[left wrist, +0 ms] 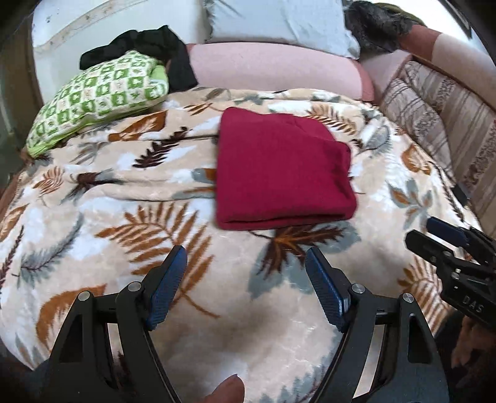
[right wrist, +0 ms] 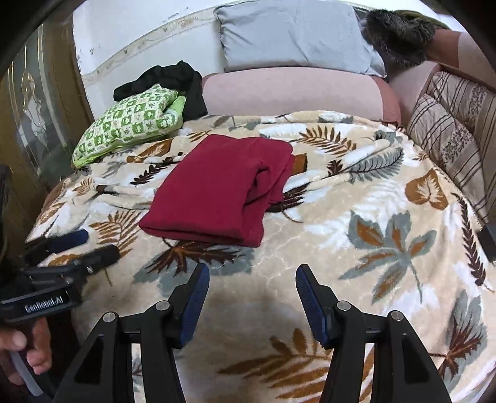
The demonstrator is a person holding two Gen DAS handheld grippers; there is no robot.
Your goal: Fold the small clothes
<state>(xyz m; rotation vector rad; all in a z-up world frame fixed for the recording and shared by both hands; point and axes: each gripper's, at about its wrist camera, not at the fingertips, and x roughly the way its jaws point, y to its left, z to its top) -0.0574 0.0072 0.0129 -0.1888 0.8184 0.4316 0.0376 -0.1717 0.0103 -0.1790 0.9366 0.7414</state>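
A dark red garment [left wrist: 283, 169] lies folded into a rough rectangle on a leaf-patterned blanket [left wrist: 124, 223]; in the right wrist view the red garment [right wrist: 217, 189] sits left of centre. My left gripper [left wrist: 246, 252] is open and empty, held above the blanket just short of the garment's near edge. My right gripper [right wrist: 252, 272] is open and empty, above the blanket near the garment's near right corner. Each gripper shows in the other's view: the right gripper [left wrist: 426, 231] at the right edge, the left gripper [right wrist: 93, 240] at the left edge.
A green checked pillow [left wrist: 96, 96] and a black garment [left wrist: 161, 46] lie at the back left. A pink bolster [left wrist: 272, 68] and a grey pillow [left wrist: 279, 21] line the back. Striped cushions [left wrist: 434, 114] run along the right side.
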